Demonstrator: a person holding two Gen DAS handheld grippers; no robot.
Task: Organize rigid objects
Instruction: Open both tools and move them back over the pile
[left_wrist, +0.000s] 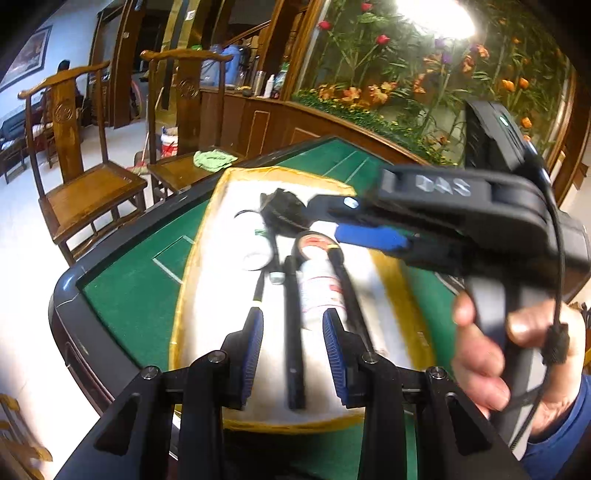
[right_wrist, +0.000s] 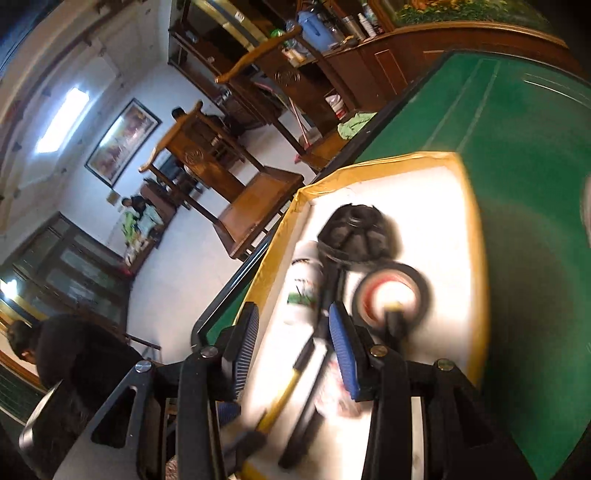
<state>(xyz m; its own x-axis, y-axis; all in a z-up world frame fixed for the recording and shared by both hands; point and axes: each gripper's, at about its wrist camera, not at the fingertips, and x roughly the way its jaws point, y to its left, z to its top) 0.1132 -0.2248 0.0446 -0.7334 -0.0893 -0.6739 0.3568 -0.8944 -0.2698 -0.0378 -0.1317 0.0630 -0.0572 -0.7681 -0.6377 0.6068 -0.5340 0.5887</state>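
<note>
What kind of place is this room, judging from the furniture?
Probably a home's sitting or game room: a green felt-topped game table, carved wooden chairs, and a flower mural on the wall.

A green-felt table (left_wrist: 129, 273) carries a white mat (left_wrist: 221, 295) edged in yellow tape.
</note>
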